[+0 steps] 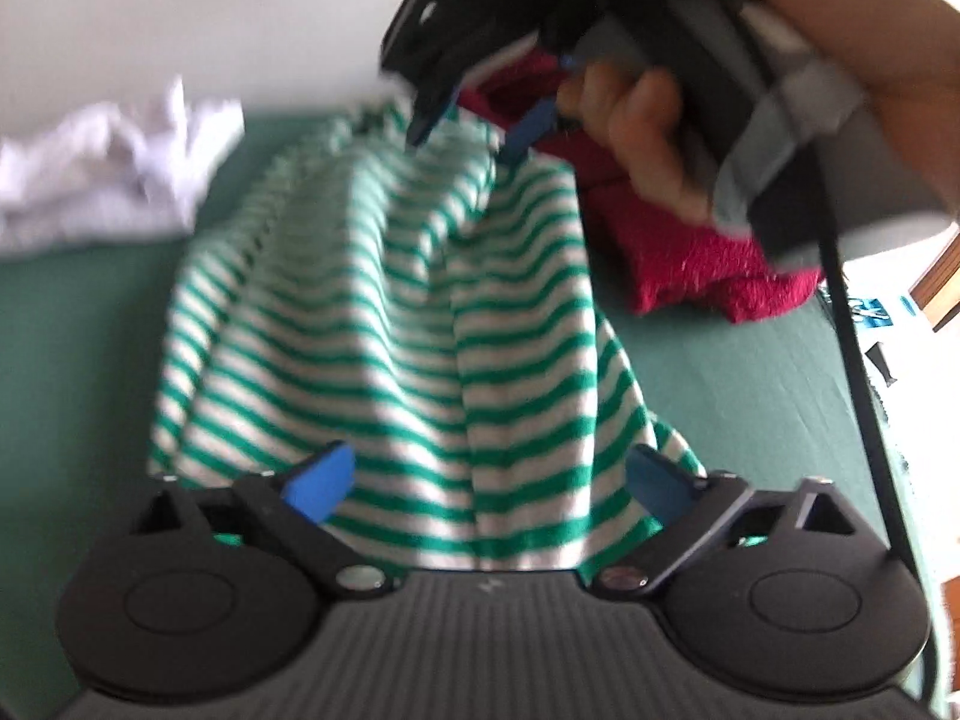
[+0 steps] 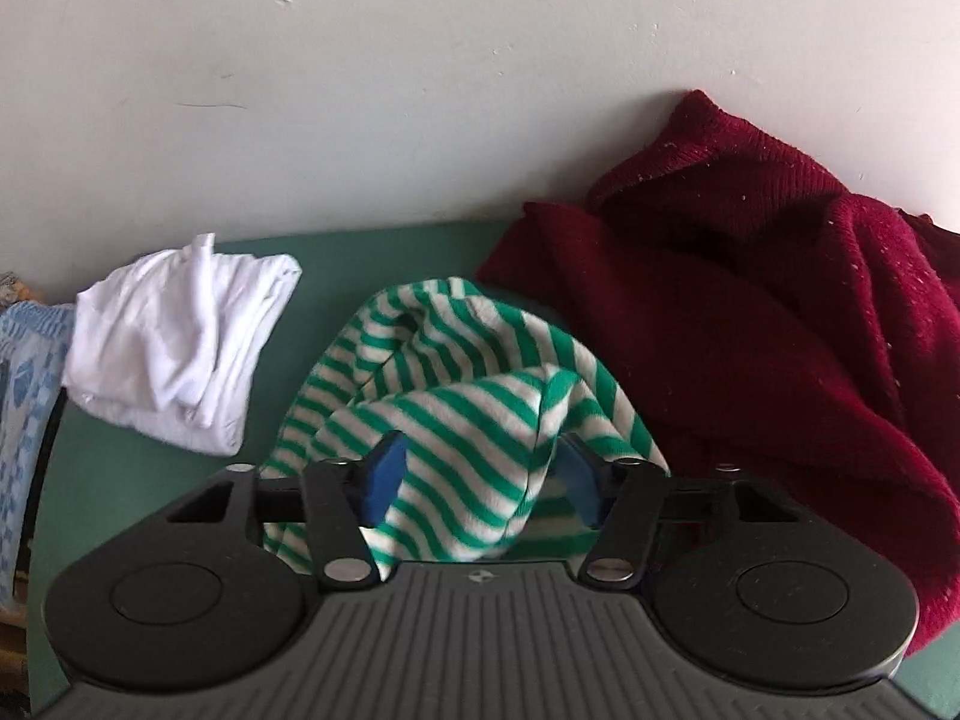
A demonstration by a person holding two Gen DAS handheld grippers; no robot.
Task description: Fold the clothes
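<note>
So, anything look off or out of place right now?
Nothing damaged or spilled. The striped shirt is bunched, not flat, and the maroon sweater lies heaped against the wall.

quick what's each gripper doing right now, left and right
Left gripper: open, over the striped shirt, gripping nothing.
Right gripper: open around a bunched fold of the striped shirt.

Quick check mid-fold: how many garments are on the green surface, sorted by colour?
Green-and-white striped garment: 1
White garment: 1
Dark red knit garment: 1
Total: 3 garments
A blue patterned cloth shows at the left edge of the right wrist view; I left it uncounted, as I cannot tell if it is a garment.
</note>
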